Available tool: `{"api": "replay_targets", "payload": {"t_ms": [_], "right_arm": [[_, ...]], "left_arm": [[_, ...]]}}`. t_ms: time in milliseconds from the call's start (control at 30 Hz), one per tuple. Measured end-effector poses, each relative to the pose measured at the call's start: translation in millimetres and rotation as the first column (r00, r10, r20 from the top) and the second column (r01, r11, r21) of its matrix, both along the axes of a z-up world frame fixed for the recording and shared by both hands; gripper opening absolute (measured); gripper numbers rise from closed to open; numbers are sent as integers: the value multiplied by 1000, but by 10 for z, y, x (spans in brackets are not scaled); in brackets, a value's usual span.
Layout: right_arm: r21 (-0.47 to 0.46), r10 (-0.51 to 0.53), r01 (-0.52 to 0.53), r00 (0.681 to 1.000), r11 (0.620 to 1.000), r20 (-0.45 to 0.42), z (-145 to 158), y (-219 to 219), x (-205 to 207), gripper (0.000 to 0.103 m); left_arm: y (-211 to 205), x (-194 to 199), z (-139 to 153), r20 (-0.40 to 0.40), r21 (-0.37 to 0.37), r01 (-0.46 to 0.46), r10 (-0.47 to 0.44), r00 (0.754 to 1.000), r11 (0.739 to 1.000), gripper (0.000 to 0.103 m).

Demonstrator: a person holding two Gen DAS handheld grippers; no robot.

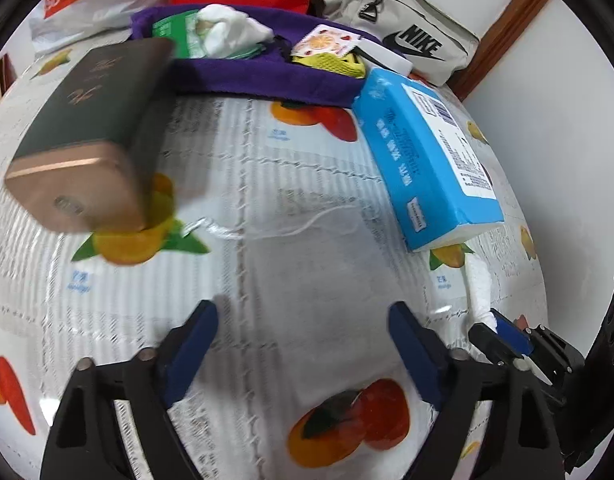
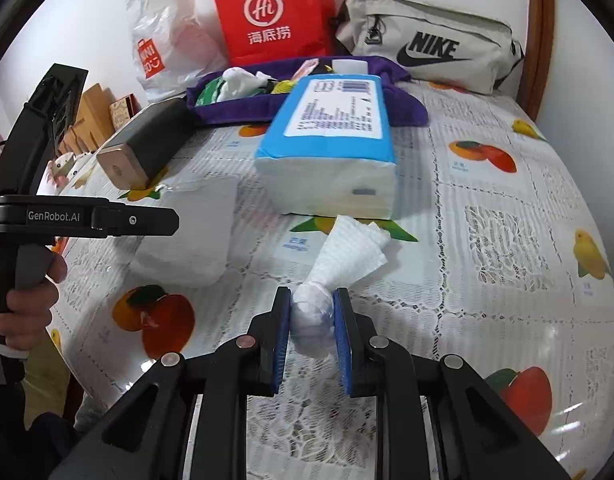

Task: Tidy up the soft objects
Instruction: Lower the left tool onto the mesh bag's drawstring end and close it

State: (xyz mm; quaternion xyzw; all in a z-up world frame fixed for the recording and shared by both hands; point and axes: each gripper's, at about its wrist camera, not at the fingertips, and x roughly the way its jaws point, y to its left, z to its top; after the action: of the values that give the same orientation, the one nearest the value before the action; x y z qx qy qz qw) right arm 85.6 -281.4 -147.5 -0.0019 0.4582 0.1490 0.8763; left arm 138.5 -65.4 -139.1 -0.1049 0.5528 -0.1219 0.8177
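Note:
In the right wrist view my right gripper (image 2: 311, 300) is shut on a crumpled white tissue (image 2: 347, 252) whose loose end fans out toward the blue tissue pack (image 2: 331, 128). A pale flat soft pad (image 2: 187, 232) lies on the tablecloth to the left, below my left gripper (image 2: 107, 218), which a hand (image 2: 27, 296) holds. In the left wrist view my left gripper (image 1: 305, 344) stands open over the bare fruit-print cloth, with nothing between its fingers. The blue tissue pack (image 1: 423, 160) lies to its right. At the far right the right gripper (image 1: 503, 336) shows with the white tissue (image 1: 479, 284).
A purple cloth (image 2: 403, 108) at the back holds tissues and small packets. A dark box with a gold end (image 1: 87, 132) lies at the left. Behind stand a red paper bag (image 2: 271, 12), a white plastic bag (image 2: 167, 32) and a beige Nike pouch (image 2: 427, 48), against the wall.

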Motion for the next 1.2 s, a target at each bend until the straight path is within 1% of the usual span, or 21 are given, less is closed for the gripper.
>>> {"api": "replay_targets", "payload": {"t_ms": [100,167,233,333,433,533,600,700,767,800,867,900,967,1033,1100,1200], "right_arm": [[15,-10,10,1000,1000,-3,-24,-65,20,21],[20,-13,13,1000,1000,-6,-43,-90,21,21],[27,-13,13,1000,1000,-8,-66,-106,14,21],[39,-11,12,1000,999,-12,-92,-122,7,21],[39,0,0,1000,999,-5,-100,-123,-9,22],[43,3,-3,1000,999,-7,-101,-128,-4,22],[40,5,-5,1000,999,-6,-108,-124,-8,22],[32,5,-5,1000,999,0,-110,-119,-23,23],[32,4,-4,1000,999,3,-114,-112,-21,24],[28,3,-4,1000,1000,4,-119,-104,-20,25],[13,4,-4,1000,1000,9,-118,-74,-23,28],[5,3,-3,1000,1000,11,-118,-56,-26,29],[-17,-1,2,1000,1000,19,-116,-10,-32,29],[-29,-4,4,1000,1000,19,-107,38,-33,23],[-37,-2,3,1000,999,16,-98,77,-32,22],[-30,22,-22,1000,999,8,-76,165,-59,22]], "left_arm": [[-99,56,-8,-6,17,-4,4,1000,1000,94],[-168,93,-17,-2,30,-13,13,1000,999,100],[-261,117,-32,8,62,-8,8,1000,998,102],[-375,142,-53,28,121,-4,1,1000,993,103],[-457,174,-75,51,164,-8,0,999,986,103],[-552,180,-113,72,249,8,-27,997,969,102],[-570,156,-111,89,271,8,-34,995,962,100],[-507,117,-74,114,272,-2,-30,993,962,85],[-412,81,-40,136,261,-14,-22,990,965,67],[-353,59,-30,143,253,-15,-22,989,967,63],[-243,28,-7,153,239,-15,-23,988,971,45],[-190,40,-4,154,230,-16,-20,988,973,40],[-93,29,3,150,203,-19,-12,989,979,27],[42,8,10,143,161,-27,4,990,987,21],[131,-27,-2,135,123,-35,18,991,992,18],[261,-106,2,131,103,-51,37,991,993,15]]}}
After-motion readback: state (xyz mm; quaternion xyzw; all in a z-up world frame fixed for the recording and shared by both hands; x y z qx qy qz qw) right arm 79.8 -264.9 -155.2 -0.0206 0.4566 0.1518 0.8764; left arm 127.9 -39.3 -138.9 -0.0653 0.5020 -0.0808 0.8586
